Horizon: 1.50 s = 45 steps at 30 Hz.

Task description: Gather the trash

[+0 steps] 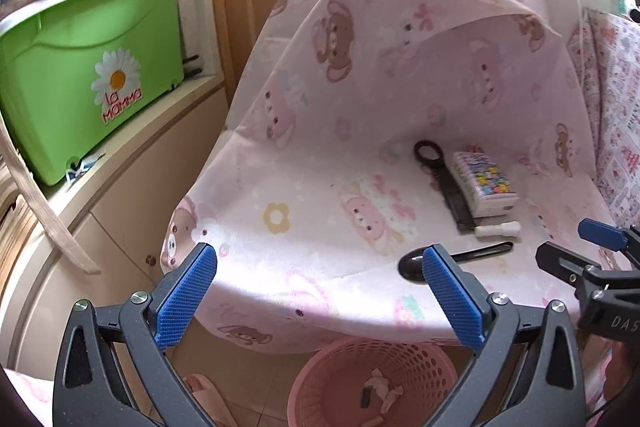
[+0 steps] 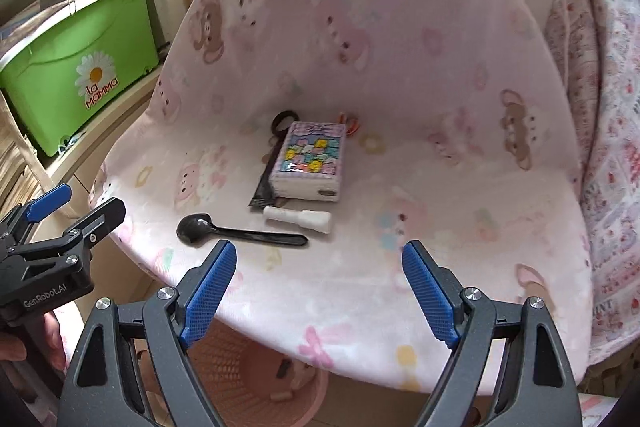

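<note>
Beside the tissue pack [image 2: 308,161] lies a glossy black spoon [image 2: 236,233].

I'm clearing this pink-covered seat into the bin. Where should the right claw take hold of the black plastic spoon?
Grip the black plastic spoon mid-handle, coming from above with the fingers either side of it. The handle is thin, straight and lies flat and clear; the bowl is wider and rounded.

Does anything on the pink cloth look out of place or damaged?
Nothing looks damaged or spilled. A black spoon, a small white tube, a black comb and a tissue pack lie loose together on the cloth.
</note>
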Each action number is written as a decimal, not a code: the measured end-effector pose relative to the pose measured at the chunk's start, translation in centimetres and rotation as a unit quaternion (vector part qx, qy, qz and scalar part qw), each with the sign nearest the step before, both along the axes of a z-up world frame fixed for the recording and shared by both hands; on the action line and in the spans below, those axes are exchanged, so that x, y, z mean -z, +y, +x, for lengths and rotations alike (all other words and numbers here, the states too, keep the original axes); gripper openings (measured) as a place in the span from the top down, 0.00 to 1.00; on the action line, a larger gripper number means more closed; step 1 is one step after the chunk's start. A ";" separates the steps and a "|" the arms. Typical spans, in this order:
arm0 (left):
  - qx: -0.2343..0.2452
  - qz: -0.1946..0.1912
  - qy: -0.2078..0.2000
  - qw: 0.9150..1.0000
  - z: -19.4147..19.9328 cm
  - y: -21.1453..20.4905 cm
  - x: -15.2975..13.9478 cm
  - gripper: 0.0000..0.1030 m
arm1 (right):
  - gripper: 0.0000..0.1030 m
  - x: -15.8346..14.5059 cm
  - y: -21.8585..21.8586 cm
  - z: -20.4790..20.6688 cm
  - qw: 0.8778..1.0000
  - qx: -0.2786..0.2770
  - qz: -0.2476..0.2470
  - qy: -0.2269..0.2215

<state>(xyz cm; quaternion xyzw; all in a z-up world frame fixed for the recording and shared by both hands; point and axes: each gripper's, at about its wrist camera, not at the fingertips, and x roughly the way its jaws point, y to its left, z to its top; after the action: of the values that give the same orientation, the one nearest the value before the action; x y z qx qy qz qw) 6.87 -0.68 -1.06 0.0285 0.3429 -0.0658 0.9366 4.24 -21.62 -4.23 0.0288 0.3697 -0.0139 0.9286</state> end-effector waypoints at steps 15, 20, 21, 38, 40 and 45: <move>-0.047 0.007 0.031 0.998 1.9 1.1 1.6 0.01 | 0.16 0.8 0.2 8.0 0.998 0.054 0.031 0.022; -0.036 0.033 0.036 0.998 2.3 0.0 2.2 0.01 | 0.32 1.7 0.0 9.0 0.996 0.065 0.042 0.034; -0.037 0.032 0.035 0.998 2.3 0.1 2.2 0.01 | 0.35 1.7 0.0 9.2 0.997 0.061 0.043 0.036; -0.019 0.029 0.020 0.999 1.8 -1.1 2.0 0.01 | 0.48 -1.6 -1.1 6.3 0.999 0.037 0.021 -0.015; -0.017 0.034 0.020 0.999 1.7 -1.6 2.0 0.01 | 0.48 -2.0 -1.9 5.7 0.999 0.043 0.015 -0.016; -0.007 0.036 0.022 0.999 1.5 -3.0 1.8 0.01 | 0.48 -1.9 -4.7 4.2 0.998 0.062 -0.005 0.008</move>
<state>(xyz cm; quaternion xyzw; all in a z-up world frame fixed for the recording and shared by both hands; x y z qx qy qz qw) 8.34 -3.69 -2.82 0.0584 0.3662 -0.0472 0.9275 8.41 -26.37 -2.35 0.0472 0.3747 -0.0731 0.9230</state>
